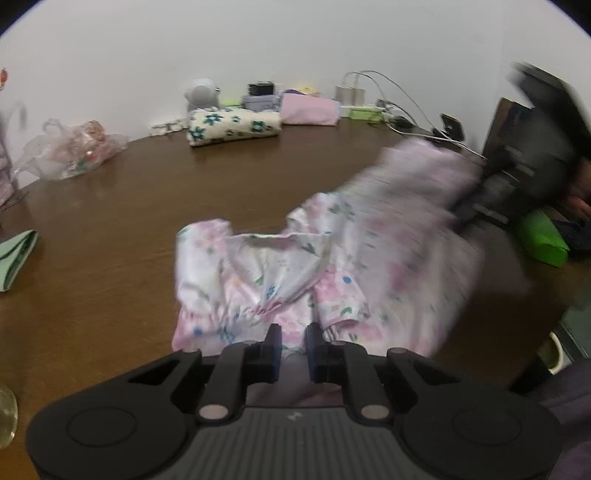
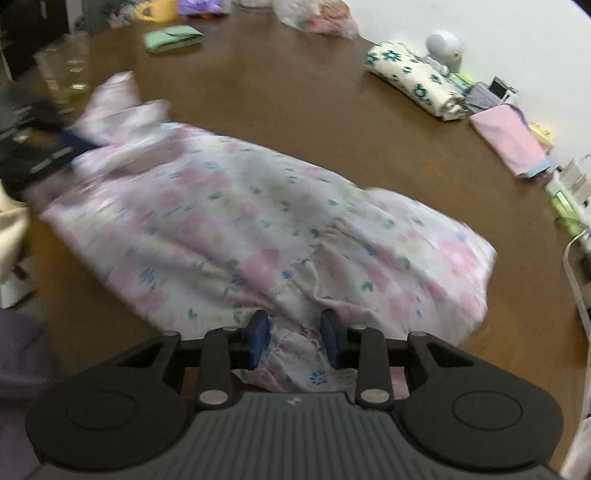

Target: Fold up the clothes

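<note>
garment [image 2: 258,221]: white ground with pale pink blossoms, small blue flowers and green leaf flecks
worktop [image 1: 110,206]: dark brown wood grain with a dull sheen
left gripper [image 1: 293,341]: black body, dark blue pads on the jaws
right gripper [image 2: 294,334]: black body, ribbed grey housing, dark blue pads on the jaws
rolled cloth [image 1: 232,125]: cream with teal flower print
pink folded cloth [image 1: 310,109]: plain light pink; in the right wrist view a light blue edge shows at one end
green folded cloth [image 2: 171,37]: mint green
plastic bag [image 1: 74,147]: clear, with pink and red contents
wall [image 1: 258,37]: plain white
cup [image 2: 159,9]: yellow
</note>
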`<state>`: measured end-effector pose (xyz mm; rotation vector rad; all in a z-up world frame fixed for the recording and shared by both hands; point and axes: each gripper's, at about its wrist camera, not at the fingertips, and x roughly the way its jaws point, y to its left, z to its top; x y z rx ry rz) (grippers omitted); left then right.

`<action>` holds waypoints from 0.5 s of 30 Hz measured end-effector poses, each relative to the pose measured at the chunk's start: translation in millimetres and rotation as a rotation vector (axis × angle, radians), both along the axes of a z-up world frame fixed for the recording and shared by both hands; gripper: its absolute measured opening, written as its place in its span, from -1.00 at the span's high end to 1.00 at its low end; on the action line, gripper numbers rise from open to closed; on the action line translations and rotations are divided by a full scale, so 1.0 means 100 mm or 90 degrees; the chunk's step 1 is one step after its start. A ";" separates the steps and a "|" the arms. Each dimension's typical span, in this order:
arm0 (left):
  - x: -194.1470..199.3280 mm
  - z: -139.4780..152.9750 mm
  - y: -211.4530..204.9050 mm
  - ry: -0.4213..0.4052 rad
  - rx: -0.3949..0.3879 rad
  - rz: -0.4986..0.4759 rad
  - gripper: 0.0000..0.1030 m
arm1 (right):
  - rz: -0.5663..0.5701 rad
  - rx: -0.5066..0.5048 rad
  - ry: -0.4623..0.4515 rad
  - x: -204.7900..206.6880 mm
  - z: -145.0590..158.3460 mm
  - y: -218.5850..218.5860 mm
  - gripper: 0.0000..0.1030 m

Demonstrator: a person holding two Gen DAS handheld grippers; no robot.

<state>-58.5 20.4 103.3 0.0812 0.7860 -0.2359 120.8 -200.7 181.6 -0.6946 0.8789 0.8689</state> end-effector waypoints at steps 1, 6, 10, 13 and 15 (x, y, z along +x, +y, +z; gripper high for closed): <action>-0.01 -0.01 -0.03 0.010 -0.016 -0.002 0.78 | -0.006 -0.009 -0.003 0.13 0.01 0.10 0.39; 0.05 -0.01 -0.36 0.044 -0.098 -0.004 0.71 | -0.046 -0.004 -0.006 0.90 0.02 0.68 0.39; 0.14 0.05 -0.55 0.046 -0.152 -0.013 0.68 | -0.062 0.022 -0.022 1.19 0.05 0.99 0.38; 0.01 0.21 -0.35 -0.001 -0.195 -0.051 0.45 | -0.039 0.066 -0.031 1.05 0.27 0.90 0.37; -0.14 0.30 -0.15 -0.044 -0.206 -0.081 0.21 | -0.016 0.100 -0.035 0.90 0.45 0.77 0.35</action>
